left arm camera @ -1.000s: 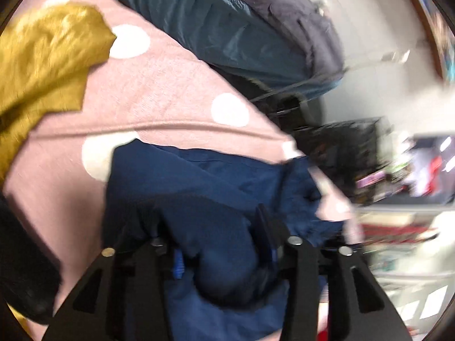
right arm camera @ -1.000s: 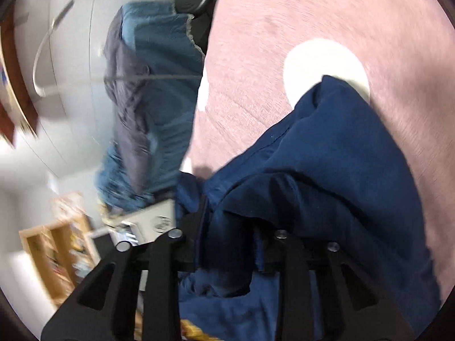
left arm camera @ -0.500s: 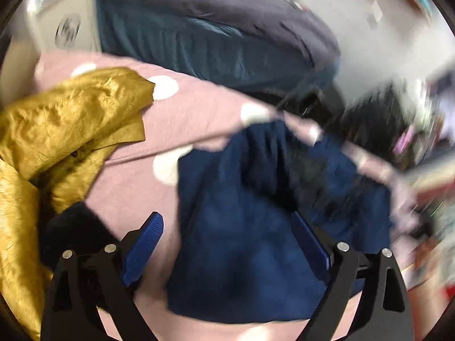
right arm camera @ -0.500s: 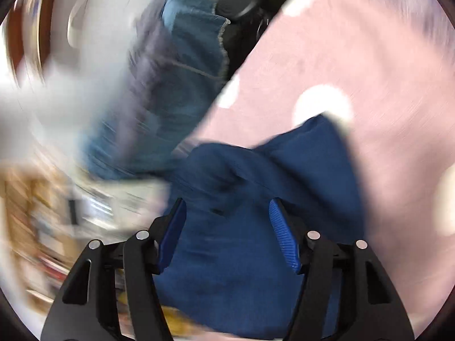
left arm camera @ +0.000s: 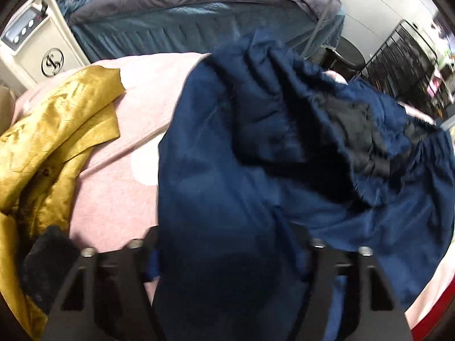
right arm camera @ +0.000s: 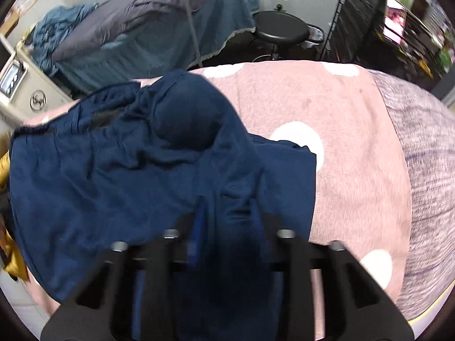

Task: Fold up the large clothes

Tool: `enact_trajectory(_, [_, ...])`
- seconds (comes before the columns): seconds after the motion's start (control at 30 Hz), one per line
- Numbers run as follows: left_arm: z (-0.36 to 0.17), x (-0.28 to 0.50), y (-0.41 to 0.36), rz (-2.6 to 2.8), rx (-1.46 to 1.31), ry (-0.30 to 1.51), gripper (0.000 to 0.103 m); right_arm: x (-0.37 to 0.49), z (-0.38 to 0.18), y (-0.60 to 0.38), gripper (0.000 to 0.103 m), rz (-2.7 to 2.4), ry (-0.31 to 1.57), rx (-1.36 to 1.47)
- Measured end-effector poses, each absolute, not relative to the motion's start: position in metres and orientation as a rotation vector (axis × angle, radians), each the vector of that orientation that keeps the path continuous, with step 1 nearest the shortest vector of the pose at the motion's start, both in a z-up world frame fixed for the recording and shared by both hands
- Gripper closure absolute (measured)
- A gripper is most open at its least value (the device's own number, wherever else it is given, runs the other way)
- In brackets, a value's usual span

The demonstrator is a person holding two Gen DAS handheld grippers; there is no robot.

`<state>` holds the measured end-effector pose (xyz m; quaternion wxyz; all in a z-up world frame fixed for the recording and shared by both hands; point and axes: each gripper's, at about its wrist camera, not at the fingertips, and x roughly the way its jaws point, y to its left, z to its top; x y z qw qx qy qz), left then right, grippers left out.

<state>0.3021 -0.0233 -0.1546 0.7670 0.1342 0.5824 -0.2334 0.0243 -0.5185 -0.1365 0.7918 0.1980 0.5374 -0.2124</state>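
At the far left of the left wrist view stands a cream-coloured machine point(left arm camera: 42, 54) bearing a round black emblem with a curly letter inside that cannot be read for certain. Right of it a crumpled mustard-gold garment point(left arm camera: 54, 142) lies on the pink bedcover with white dots point(left arm camera: 119, 193). The navy blue garment point(left arm camera: 227, 170) fills the middle and right, bunched and deeply wrinkled, with a gathered edge and a dark lining patch showing. The left gripper point(left arm camera: 230, 258) has a thick fold of it between its fingers, which are closing. In the right wrist view the same cloth is draped over the bedcover's left half, and the right gripper point(right arm camera: 227, 227) is closing, its fingers pinching a raised ridge.
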Motion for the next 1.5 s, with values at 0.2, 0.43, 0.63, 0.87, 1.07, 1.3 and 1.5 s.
enact_trajectory(0.2, [-0.168,0.330,-0.008,-0.437,0.173,1.334,0.061,0.001,-0.138,-0.549,0.091,-0.533,1.117,0.526])
enact_trajectory(0.43, [-0.182,0.342,-0.020,-0.324,0.220,1.388,0.048,0.014,-0.162,-0.545,0.087,-0.612,1.198,0.507])
enact_trajectory(0.63, [-0.155,0.335,-0.003,-0.278,0.272,1.302,0.025,0.009,-0.143,-0.536,0.057,-0.704,1.155,0.468])
enact_trajectory(0.87, [-0.086,0.279,0.040,-0.233,0.321,1.054,0.013,-0.033,-0.089,-0.482,0.039,-0.731,1.030,0.375])
enact_trajectory(1.07, [-0.092,0.210,0.008,-0.380,0.349,1.076,0.010,-0.032,-0.106,-0.389,0.037,-0.508,1.135,0.285])
enact_trajectory(1.3, [-0.161,0.204,-0.044,-0.368,0.504,1.188,0.005,-0.015,-0.148,-0.359,0.033,-0.518,1.263,0.243])
enact_trajectory(1.5, [-0.183,0.227,-0.064,-0.361,0.554,1.250,0.004,0.004,-0.169,-0.358,0.023,-0.554,1.340,0.212])
